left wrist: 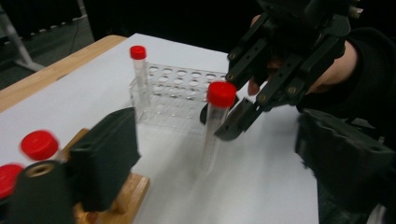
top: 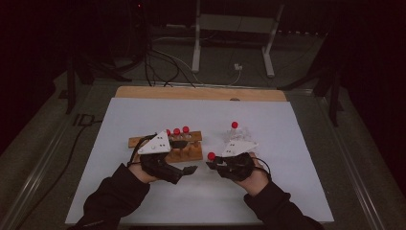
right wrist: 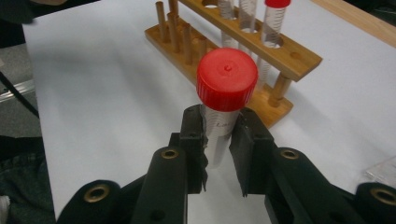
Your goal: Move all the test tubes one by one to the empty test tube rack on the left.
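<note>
No readable text anywhere. The red-capped tube (right wrist: 224,107) carries faint handwriting just under its cap, and the tubes in the wooden rack (right wrist: 261,51) show graduation marks, all too blurred to read.

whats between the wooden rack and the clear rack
The capped tube held in the right gripper, above bare white mat, seen in the left gripper view.

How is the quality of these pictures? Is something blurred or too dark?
High view: dim, dark surroundings, only the white table sheet well lit. Left gripper view: motion blur on the red caps at the left, the held tube soft. Right gripper view: the tube's red cap sharp, the wooden rack slightly soft.
</note>
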Demonstrator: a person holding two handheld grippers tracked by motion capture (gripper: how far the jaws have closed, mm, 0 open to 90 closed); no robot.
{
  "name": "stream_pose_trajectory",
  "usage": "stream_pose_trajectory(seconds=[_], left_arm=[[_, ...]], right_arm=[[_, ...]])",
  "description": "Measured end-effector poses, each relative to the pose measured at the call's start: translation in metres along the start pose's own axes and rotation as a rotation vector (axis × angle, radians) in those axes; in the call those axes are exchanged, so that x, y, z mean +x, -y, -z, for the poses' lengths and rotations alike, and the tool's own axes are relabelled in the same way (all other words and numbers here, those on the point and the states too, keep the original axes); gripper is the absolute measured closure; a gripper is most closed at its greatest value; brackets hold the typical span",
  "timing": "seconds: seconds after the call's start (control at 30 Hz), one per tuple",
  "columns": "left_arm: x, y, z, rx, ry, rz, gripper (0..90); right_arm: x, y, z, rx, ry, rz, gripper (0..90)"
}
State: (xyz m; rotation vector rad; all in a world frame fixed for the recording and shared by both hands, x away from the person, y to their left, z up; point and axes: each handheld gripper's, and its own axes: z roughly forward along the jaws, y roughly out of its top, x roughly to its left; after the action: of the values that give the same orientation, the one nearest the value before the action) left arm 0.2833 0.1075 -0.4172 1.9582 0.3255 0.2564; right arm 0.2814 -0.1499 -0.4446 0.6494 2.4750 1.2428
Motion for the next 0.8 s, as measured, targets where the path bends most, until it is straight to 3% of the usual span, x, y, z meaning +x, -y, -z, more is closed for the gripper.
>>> stream_pose_trajectory(seconds=[0.27, 0.8], left_arm=[[-0.003, -0.004, -0.016, 0.003, 0.016, -0.024, 35.5], [-0.009, -0.004, -0.039, 0.025, 0.031, -0.068, 60.7]], right_arm=[[0.006, 0.0, -0.003, 0.007, -0.021, 0.016, 75.2], [0.009, -0.001, -0.001, 0.001, -0.039, 0.018, 75.2]])
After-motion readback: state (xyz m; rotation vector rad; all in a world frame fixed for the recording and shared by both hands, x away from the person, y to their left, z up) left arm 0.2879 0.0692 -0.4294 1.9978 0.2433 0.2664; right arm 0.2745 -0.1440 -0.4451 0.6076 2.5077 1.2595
